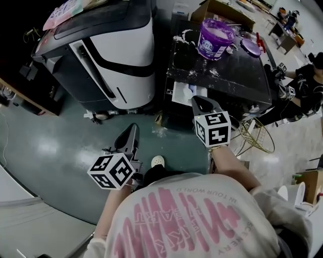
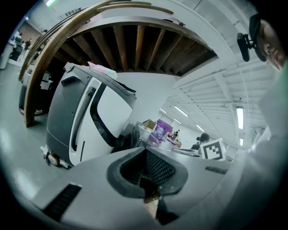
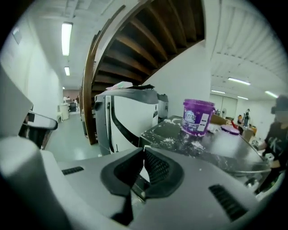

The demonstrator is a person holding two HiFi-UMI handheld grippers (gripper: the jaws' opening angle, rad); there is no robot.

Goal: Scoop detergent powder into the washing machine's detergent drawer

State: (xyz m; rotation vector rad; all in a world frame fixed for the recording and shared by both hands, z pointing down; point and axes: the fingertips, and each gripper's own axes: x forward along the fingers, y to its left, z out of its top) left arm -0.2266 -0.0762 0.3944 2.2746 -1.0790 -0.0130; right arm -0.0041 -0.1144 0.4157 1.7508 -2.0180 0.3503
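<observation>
The white and grey washing machine [image 1: 116, 50] stands at the upper left, also seen in the left gripper view [image 2: 90, 121]. An open purple detergent tub [image 1: 214, 38] sits on the black table [image 1: 237, 75], with spilled white powder [image 1: 192, 35] around it. Its purple lid [image 1: 251, 46] lies to the right. My right gripper [image 1: 198, 99] hovers at the table's near edge, pointing toward the tub [image 3: 197, 117], jaws shut with nothing visibly between them. My left gripper [image 1: 132, 127] hangs lower over the green floor, aimed at the machine, also shut and empty. I cannot make out the detergent drawer.
A person [image 1: 308, 75] sits at the far right beyond the table. A wire basket [image 1: 257, 136] lies on the floor right of my right arm. A cardboard box [image 1: 222, 10] stands behind the tub. Pink packets [image 1: 65, 10] rest on the machine's top. A wooden stair [image 3: 135, 45] rises overhead.
</observation>
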